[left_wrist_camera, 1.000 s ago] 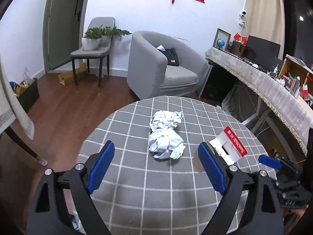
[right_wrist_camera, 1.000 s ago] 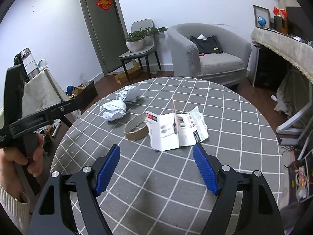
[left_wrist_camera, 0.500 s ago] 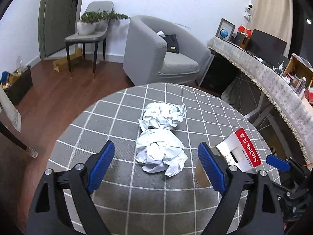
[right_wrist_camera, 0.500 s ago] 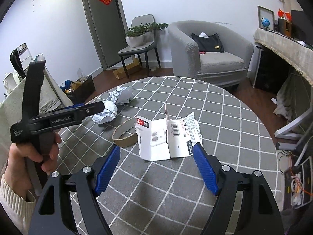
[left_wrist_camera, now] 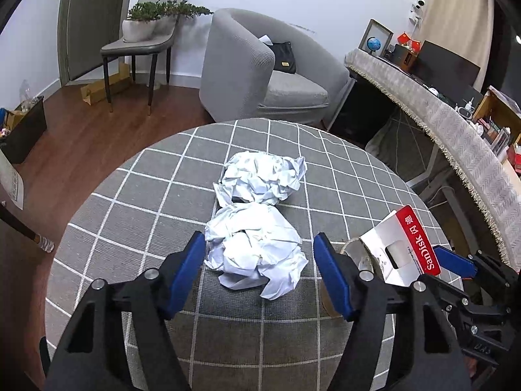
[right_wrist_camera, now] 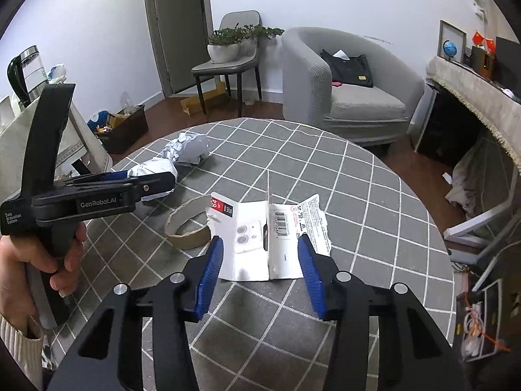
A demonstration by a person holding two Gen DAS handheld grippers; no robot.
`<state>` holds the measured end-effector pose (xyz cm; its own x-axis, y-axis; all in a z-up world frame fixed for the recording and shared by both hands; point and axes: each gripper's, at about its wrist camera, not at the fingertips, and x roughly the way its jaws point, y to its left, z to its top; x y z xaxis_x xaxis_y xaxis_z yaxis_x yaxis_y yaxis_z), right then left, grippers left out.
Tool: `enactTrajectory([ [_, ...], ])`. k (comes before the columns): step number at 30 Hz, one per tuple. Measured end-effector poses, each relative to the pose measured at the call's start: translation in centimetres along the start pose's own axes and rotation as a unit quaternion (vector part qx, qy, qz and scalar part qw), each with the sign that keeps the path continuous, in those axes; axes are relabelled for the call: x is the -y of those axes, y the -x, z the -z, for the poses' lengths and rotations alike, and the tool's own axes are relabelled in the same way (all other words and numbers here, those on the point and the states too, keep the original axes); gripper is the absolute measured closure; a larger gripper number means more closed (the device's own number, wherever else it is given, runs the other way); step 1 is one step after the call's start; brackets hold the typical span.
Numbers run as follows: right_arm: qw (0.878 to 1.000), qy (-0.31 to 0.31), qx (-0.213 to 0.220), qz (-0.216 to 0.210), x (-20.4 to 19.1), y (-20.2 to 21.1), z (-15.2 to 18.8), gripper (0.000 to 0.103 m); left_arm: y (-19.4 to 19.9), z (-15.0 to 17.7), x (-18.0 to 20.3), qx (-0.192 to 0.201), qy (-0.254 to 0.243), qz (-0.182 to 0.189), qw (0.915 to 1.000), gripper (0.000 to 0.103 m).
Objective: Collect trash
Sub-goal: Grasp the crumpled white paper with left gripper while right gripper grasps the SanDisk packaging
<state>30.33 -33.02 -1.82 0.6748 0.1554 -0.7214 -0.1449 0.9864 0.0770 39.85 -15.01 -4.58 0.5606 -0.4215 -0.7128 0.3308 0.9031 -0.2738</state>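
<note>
grey checked table [left_wrist_camera: 136,195]: left gripper [left_wrist_camera: 260,260] closing round crumpled paper [left_wrist_camera: 257,247], seemingly not yet touching.

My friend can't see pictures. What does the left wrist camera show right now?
The left gripper, which has just been closing, has its blue fingers on either side of a crumpled paper ball on a round grey checked table. A second paper ball lies just beyond, and a red-and-white card package sits to the right.

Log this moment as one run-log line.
left gripper: closing around near paper wad, no contact | right gripper: closing around opened card package, no contact
</note>
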Motion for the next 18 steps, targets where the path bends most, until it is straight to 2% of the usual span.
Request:
enactTrajectory([
  [7, 1.000, 0.007, -0.016, 0.004, 0.1, -1.5, -0.7, 0.065, -0.4, 0.1, -0.9, -0.002, 0.020, 0.012, 0.9997, 0.043],
  [10, 1.000, 0.012, -0.023, 0.012, -0.1, -2.4, -0.6, 0.076, -0.2, 0.1, -1.4, 0.000, 0.028, 0.024, 0.9993, 0.048],
  [18, 0.999, 0.004, -0.028, 0.017, 0.0, -3.5, -0.8, 0.088, 1.7, 0.3, -1.7, 0.004, 0.017, 0.018, 0.9997, 0.049],
])
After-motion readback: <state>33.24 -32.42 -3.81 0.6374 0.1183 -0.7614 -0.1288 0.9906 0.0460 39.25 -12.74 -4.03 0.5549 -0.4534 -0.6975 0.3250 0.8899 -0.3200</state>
